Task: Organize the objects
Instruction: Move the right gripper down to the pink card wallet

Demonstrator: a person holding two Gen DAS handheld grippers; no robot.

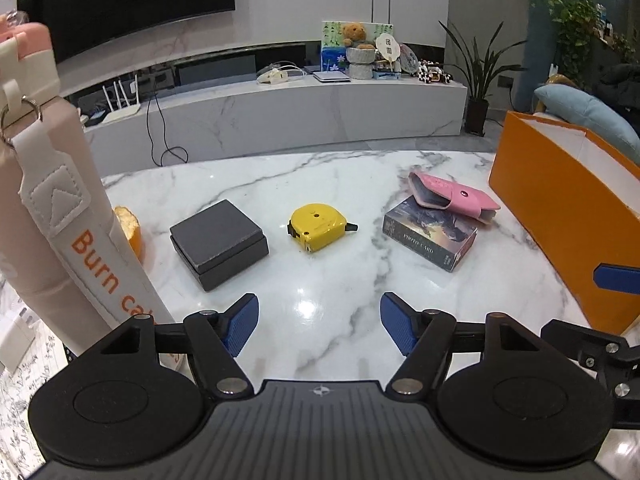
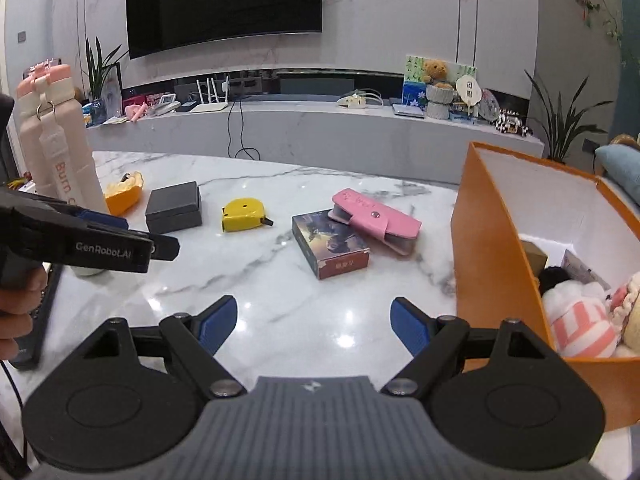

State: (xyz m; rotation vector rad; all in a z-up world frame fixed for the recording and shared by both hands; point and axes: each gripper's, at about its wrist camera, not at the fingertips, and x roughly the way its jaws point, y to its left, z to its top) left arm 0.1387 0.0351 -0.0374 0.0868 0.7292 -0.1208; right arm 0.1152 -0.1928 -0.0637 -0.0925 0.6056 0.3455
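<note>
On the marble table [image 1: 332, 320] lie a dark grey box [image 1: 218, 238], a yellow tape measure [image 1: 318, 226] and a photo card box [image 1: 430, 236] with a pink card wallet [image 1: 454, 196] resting on it. My left gripper [image 1: 320, 312] hovers open just short of the tape measure, nothing between its blue pads. In the right wrist view the same tape measure [image 2: 244, 214], grey box [image 2: 174, 208], card box [image 2: 330, 248] and wallet [image 2: 376, 216] lie ahead. My right gripper [image 2: 314, 312] is open and empty, beside the orange box [image 2: 488, 248].
A tall pink bottle [image 1: 48, 200] stands at the left with an orange peel [image 1: 130, 228] behind it. The open orange box holds plush toys [image 2: 576, 320] and small packets. A hand [image 2: 16, 308] holds the left gripper [image 2: 148, 236] at the left edge. A TV bench stands beyond the table.
</note>
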